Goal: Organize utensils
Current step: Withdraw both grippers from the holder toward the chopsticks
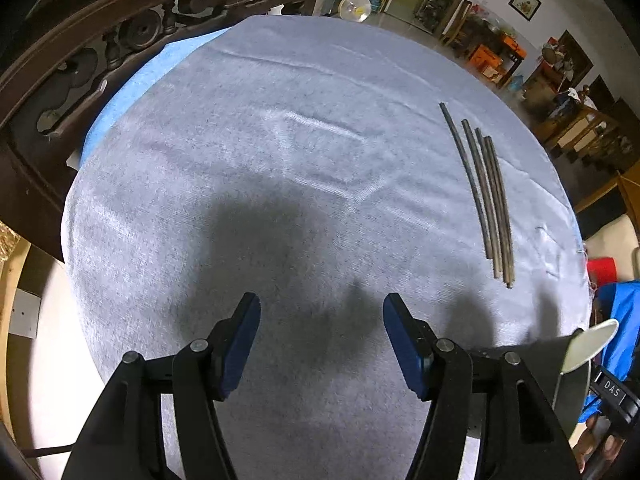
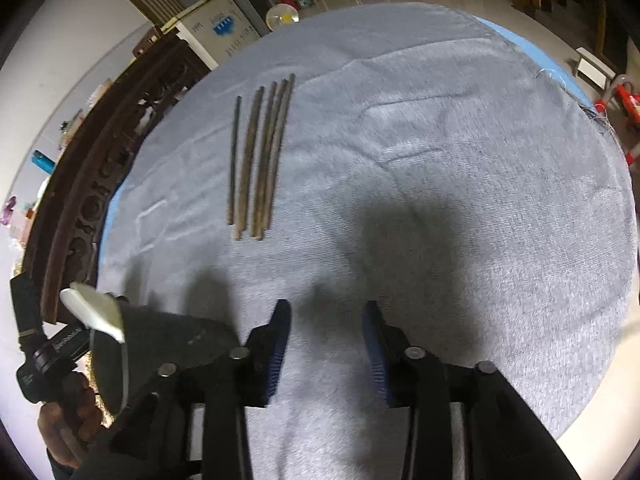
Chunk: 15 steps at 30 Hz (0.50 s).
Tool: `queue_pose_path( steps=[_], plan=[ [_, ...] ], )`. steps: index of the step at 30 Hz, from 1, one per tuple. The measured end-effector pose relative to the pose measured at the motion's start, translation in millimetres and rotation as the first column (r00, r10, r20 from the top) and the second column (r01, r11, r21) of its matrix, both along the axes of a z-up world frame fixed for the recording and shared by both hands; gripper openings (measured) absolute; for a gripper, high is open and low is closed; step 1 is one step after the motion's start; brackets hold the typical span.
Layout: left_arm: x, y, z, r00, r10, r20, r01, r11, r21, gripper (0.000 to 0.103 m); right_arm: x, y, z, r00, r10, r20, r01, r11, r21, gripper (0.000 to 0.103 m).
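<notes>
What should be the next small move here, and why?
Probably none, or only nudging the chopsticks closer together. They already lie side by side on the grey cloth; one sits slightly apart. Both the left gripper and right gripper are open and empty.

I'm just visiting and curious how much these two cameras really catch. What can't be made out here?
- Count of the thin dark wooden chopsticks: the left wrist view shows about four, the right wrist view perhaps five; they overlap and blur.
- Table under the grey cloth: covered entirely.
- Near edge of the cloth: hidden behind the open left gripper and open right gripper.
- Background clutter: too small.
</notes>
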State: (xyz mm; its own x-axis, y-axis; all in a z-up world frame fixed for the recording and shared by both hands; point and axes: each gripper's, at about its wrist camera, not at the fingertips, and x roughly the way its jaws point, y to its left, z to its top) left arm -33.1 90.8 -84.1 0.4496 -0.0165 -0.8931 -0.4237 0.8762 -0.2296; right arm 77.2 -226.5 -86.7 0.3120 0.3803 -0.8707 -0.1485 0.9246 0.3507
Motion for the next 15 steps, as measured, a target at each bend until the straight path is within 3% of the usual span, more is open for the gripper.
queue_pose_path(
  steps=[1, 15],
  plan=[
    [1, 1, -1, 1.000, -0.001, -0.003, 0.001, 1.000, 0.007, 0.065, 1, 0, -1, 1.000, -0.004, 0.003, 0.004, 1.000, -0.012, 0.055],
    [21, 3, -7, 1.000, -0.015, -0.018, 0.016, 0.999, 0.050, 0.065, 19, 11, -7, 0.999, -0.011, 0.043, 0.017, 0.990, -0.141, 0.055]
  ],
)
